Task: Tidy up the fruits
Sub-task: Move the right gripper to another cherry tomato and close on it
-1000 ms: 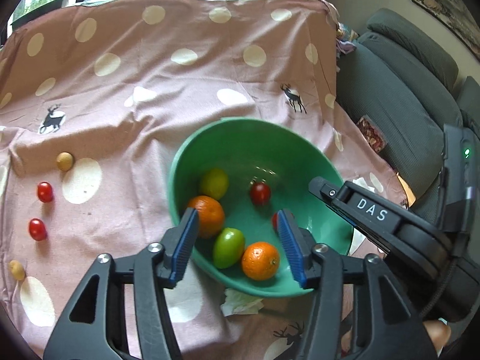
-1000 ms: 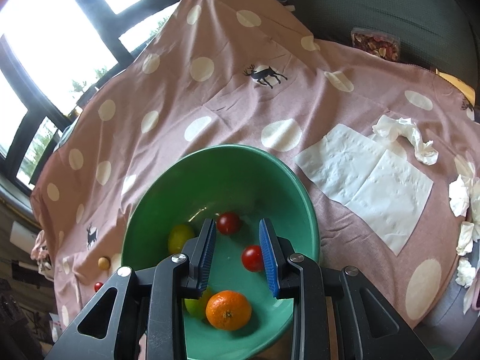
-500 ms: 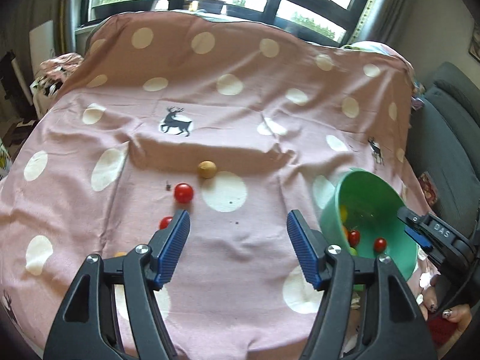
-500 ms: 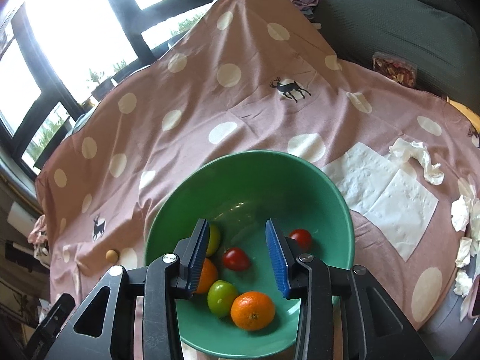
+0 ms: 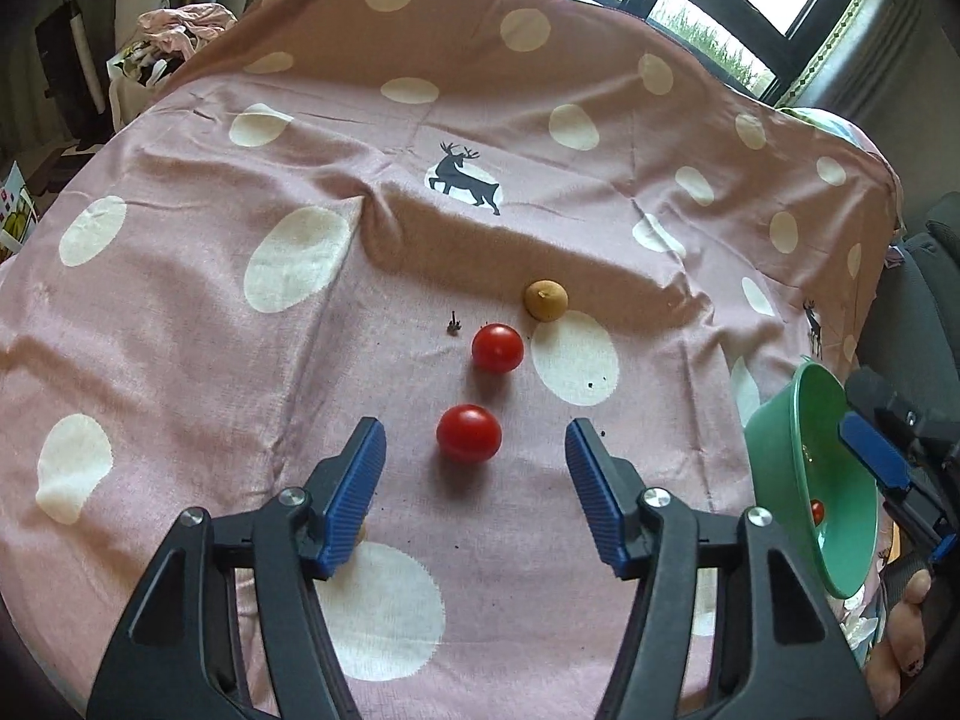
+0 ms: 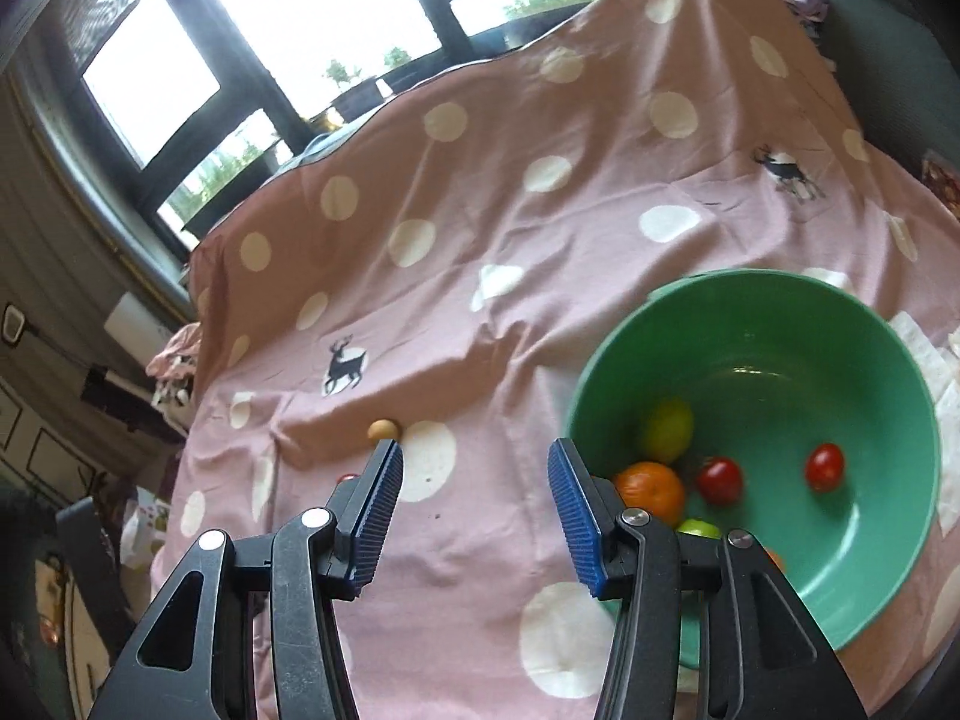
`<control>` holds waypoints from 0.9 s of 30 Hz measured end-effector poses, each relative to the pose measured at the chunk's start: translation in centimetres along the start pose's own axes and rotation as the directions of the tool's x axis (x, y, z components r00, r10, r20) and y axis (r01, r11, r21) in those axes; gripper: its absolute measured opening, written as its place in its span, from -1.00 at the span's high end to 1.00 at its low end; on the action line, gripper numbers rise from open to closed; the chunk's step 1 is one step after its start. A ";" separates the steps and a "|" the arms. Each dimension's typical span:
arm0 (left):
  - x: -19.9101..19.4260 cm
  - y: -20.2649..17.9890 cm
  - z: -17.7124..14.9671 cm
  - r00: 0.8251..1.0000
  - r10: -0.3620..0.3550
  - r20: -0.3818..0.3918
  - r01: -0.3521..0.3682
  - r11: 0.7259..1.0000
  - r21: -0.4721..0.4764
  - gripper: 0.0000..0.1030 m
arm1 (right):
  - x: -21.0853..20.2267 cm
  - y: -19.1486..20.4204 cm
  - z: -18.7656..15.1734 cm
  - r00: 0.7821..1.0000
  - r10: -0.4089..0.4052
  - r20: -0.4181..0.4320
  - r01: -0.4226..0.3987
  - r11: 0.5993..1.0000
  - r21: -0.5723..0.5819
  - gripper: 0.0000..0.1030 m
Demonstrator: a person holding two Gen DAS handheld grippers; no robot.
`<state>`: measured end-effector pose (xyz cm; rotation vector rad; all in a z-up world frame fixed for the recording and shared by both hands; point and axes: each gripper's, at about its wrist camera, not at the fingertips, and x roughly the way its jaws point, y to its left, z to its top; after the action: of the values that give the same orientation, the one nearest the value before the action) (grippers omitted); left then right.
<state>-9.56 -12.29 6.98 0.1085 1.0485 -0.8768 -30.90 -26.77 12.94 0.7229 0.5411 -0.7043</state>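
Observation:
My left gripper (image 5: 471, 492) is open and empty, just in front of a red cherry tomato (image 5: 468, 433) on the pink dotted cloth (image 5: 240, 360). A second red tomato (image 5: 497, 348) and a small tan fruit (image 5: 545, 300) lie beyond it. The green bowl (image 5: 780, 420) is at the right edge. My right gripper (image 6: 474, 510) is open and empty, over the cloth left of the green bowl (image 6: 870, 312), which holds a yellow-green fruit (image 6: 666, 429), an orange (image 6: 651, 492) and two red tomatoes (image 6: 720, 480). The tan fruit (image 6: 383, 429) lies beyond its left finger.
White paper tissues (image 6: 936, 360) lie right of the bowl. A grey sofa (image 6: 900, 60) stands at the right. Windows (image 6: 300, 30) are behind the table. A small dark stem (image 5: 454, 324) lies on the cloth. Clutter (image 5: 168, 42) sits beyond the far left edge.
My left gripper has swung left from the bowl to the loose tomatoes and come close to the nearest one. My right gripper has shifted left off the bowl and opened wider.

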 end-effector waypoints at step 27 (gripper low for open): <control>5.1 1.0 0.0 0.993 0.003 -0.114 -0.007 1.000 -0.031 0.47 | 18.1 8.1 -1.4 0.903 0.101 -0.417 -0.170 0.977 -0.131 0.32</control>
<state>-7.83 -14.55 2.68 0.1366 1.1675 -0.8571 -13.57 -28.26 3.39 0.7478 0.9123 -0.3685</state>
